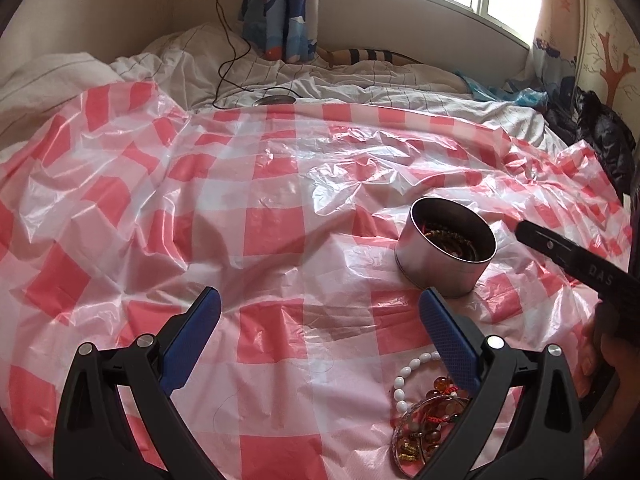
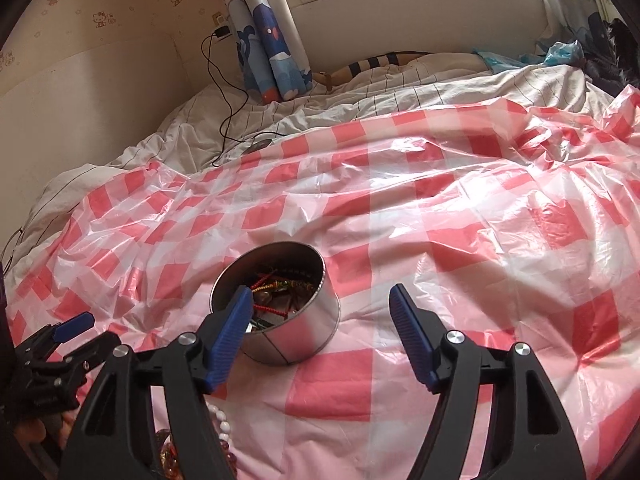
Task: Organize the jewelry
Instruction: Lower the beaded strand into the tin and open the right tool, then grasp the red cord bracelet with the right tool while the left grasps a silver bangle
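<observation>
- Round metal tin [image 2: 280,312] upright on the pink checked plastic sheet [image 1: 260,208] over the bed, open top, tangled bead strings and cords inside.
- Loose pile of bracelets [image 1: 424,408], white and amber beads, on the sheet near the tin.
- My left gripper [image 1: 320,336]: fingers wide, holding nothing, above sheet beside the pile.
- My right gripper [image 2: 320,328]: fingers wide, empty, left finger in front of the tin.
</observation>
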Demonstrator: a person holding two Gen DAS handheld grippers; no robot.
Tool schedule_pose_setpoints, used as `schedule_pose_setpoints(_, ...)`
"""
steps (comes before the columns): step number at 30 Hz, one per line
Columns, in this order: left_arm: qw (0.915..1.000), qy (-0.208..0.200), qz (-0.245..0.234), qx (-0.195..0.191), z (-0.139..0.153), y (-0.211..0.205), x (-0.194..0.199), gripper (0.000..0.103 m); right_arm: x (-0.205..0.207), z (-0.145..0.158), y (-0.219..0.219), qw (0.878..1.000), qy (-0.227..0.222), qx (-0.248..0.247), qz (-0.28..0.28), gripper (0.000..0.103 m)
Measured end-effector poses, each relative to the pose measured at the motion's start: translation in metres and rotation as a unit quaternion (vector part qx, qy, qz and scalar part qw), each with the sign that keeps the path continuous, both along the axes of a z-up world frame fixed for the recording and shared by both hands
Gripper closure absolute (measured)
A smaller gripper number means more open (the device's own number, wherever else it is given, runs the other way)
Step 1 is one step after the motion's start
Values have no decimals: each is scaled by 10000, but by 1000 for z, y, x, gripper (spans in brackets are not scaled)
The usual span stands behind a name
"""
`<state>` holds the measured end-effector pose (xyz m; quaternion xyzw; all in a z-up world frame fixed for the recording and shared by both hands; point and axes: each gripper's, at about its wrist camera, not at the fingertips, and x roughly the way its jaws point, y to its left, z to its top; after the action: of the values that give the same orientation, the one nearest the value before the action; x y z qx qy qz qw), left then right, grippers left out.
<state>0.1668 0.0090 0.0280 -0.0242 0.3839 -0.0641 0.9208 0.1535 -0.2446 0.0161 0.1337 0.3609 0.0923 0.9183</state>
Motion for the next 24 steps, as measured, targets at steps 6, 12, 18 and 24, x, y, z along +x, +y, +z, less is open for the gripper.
schedule_pose_setpoints(6, 9986, 304, -177, -395, -6, 13, 6, 8, -47, -4, 27, 9924, 400, -129, 1153, 47)
schedule_pose_setpoints(12, 9819, 833, -1609, -544, -18, -10, -4, 8, -73, -40, 59, 9785, 913, 71, 1848, 77)
schedule_pose_setpoints(18, 9679, 1118, -2060, -904, -33, -14, -13, 16, -60, -48, 49, 9754, 1187, 654, 1741, 83)
schedule_pose_setpoints(24, 9579, 1310, -2442, -756, -49, -29, -20, 36, -56, -53, 50, 9721, 1285, 824, 1783, 93)
